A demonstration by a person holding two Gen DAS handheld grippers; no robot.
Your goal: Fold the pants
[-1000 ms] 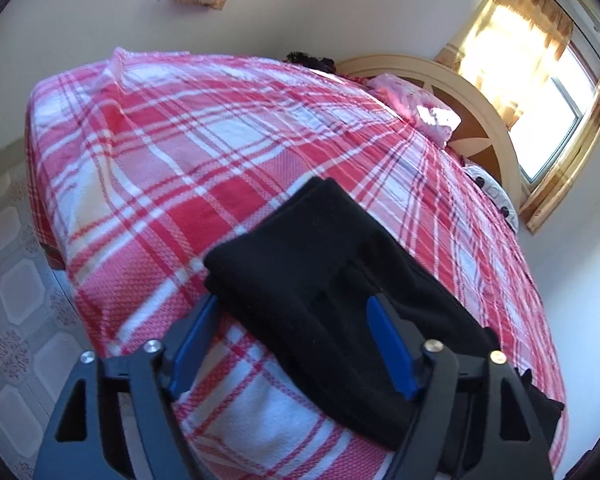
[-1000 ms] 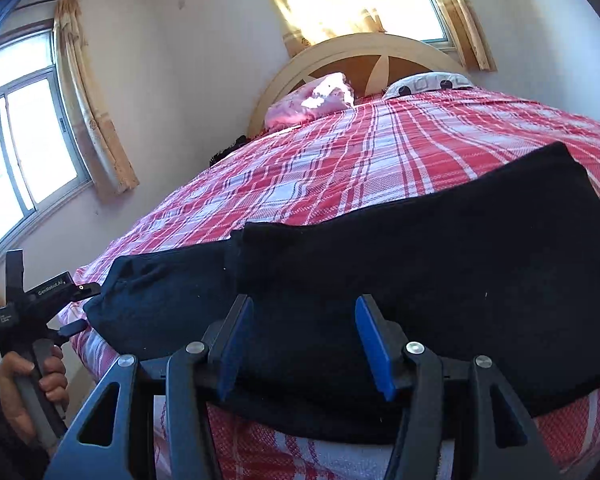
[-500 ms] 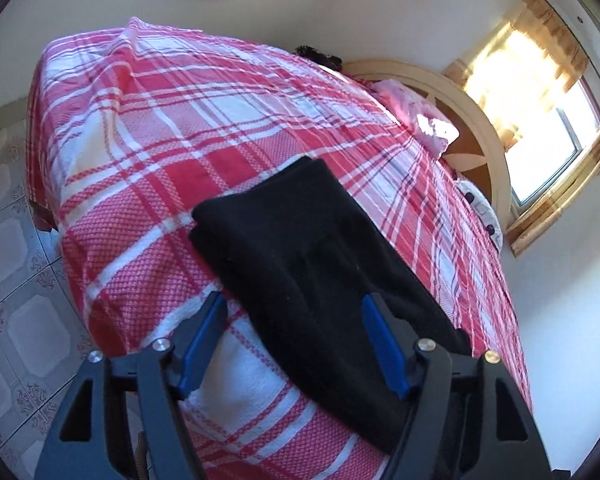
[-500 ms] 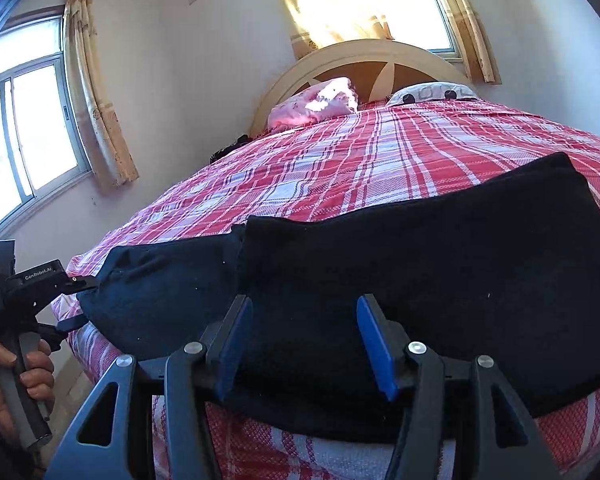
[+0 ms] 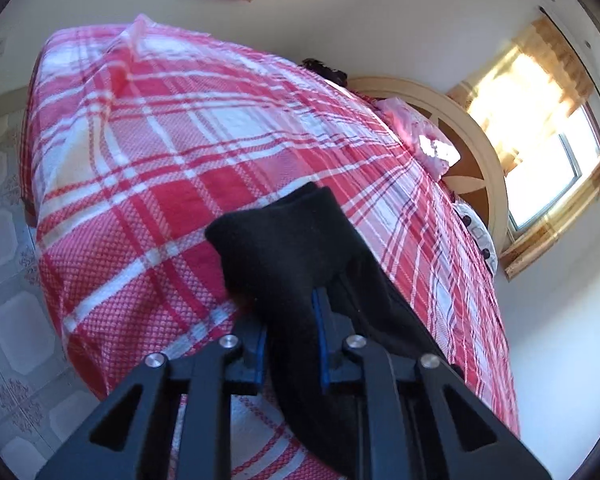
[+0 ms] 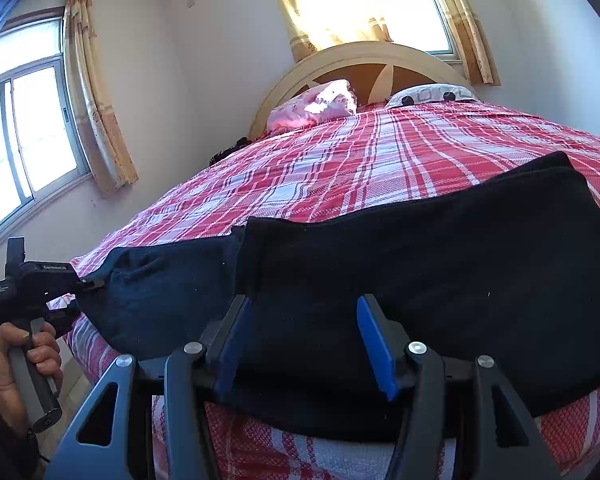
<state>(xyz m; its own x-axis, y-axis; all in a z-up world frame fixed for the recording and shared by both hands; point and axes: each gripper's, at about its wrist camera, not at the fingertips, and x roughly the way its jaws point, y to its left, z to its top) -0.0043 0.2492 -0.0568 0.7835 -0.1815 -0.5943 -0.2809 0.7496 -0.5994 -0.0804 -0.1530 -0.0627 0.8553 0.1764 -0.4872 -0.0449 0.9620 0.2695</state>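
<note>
Pants [image 6: 380, 264], black and already doubled lengthwise, lie along the near edge of the bed [image 5: 180, 168] on its red plaid cover; one end hangs close to the bed's corner, the rest runs across in front of my right side.

My left gripper [image 5: 292, 344] has pinched that end; the blue pads sit almost together with a thick ridge of black cloth bunched between them, so I read it as a firm bite on the pants. My right gripper [image 6: 304, 344] stands about half open; its blue fingers [image 6: 374, 344] straddle the near hem, resting over the cloth with no sign of pressing, so I judge nothing is held there yet. In the right wrist view a hand [image 6: 16, 364] grips the left tool's handle at the far left.

To do this step well, I would close the right jaws on both layers at the hem before lifting; a one-sided lift would drag the fabric askew. Then raise both ends level, keep the cloth taut between them, and carry the left end over toward the other so the edges meet; fleece like this probably slumps, so a slow arc should keep the fold square.
</note>
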